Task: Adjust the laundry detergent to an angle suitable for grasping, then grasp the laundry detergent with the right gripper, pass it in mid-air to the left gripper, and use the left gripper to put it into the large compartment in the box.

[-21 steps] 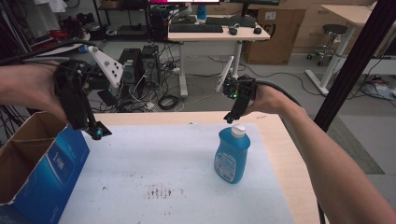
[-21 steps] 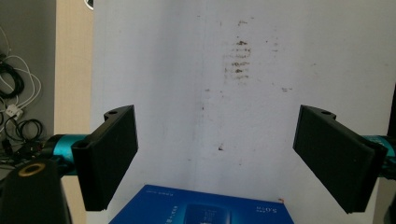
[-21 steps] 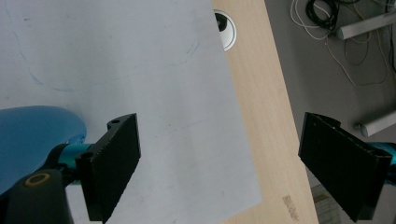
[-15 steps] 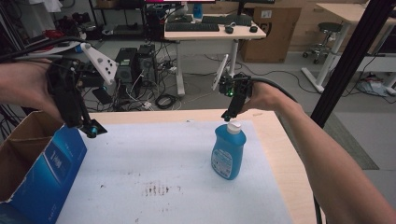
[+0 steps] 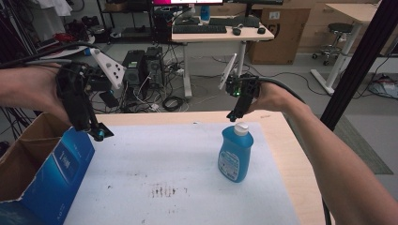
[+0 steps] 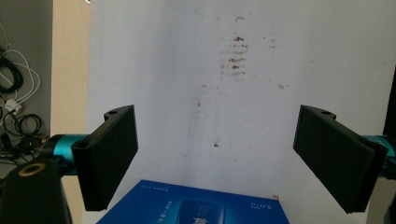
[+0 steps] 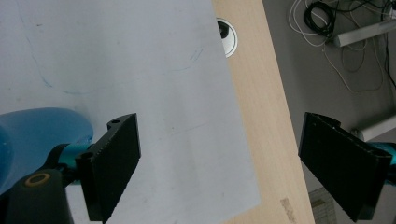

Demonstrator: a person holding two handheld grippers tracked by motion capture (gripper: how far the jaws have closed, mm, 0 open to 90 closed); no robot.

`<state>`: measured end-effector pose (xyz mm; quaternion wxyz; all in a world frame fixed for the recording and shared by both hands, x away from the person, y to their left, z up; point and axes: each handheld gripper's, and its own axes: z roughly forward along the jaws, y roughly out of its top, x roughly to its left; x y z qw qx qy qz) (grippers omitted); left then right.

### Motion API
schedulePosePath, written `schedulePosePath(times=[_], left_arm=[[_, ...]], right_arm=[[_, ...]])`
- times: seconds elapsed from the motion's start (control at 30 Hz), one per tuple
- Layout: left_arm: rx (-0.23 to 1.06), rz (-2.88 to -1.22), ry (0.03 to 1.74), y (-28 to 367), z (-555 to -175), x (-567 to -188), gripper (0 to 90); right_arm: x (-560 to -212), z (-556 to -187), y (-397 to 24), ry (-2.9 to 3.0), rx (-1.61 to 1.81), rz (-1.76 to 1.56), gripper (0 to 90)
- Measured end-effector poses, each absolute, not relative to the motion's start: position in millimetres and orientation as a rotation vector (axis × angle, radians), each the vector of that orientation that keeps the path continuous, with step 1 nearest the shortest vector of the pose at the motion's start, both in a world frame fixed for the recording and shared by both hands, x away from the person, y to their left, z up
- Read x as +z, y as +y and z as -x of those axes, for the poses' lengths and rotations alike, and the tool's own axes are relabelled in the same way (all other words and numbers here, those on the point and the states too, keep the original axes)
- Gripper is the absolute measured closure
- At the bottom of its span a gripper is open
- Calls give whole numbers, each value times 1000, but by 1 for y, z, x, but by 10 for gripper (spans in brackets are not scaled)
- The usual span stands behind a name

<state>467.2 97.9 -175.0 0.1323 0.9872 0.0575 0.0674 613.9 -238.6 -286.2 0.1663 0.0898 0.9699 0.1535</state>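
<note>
A blue detergent bottle [image 5: 234, 157] with a white cap [image 5: 241, 127] stands upright on the white mat [image 5: 169, 159], right of centre. My right gripper [image 5: 233, 115] hangs just above and behind the cap, pointing down. Its jaws are open [image 7: 219, 119] with nothing between them, and the bottle's blue shoulder [image 7: 37, 130] lies beside its left jaw. My left gripper [image 5: 98, 134] hovers at the mat's far left, over the corner of a blue carton [image 5: 70, 164]. It is open [image 6: 217, 112] and empty, with the carton's top [image 6: 201, 205] low between its jaws.
The blue carton is open, showing a brown cardboard inside [image 5: 23, 159], and overhangs the table's left edge. Bare wood [image 5: 291, 154] runs along the right side, with a cable grommet [image 7: 227, 37] at the far edge. Dark smudges [image 5: 162, 190] mark the mat near the front.
</note>
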Motion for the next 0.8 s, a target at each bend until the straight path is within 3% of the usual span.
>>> schedulePosePath(times=[0.4, 0.8], left_arm=[[179, -2860, 171, 98, -468, -179, 139], [178, -2861, 160, 99, -467, -180, 139]], right_arm=[[-280, -608, -254, 2737, 367, -304, 121], [-278, -573, -299, 2737, 250, -537, 121]])
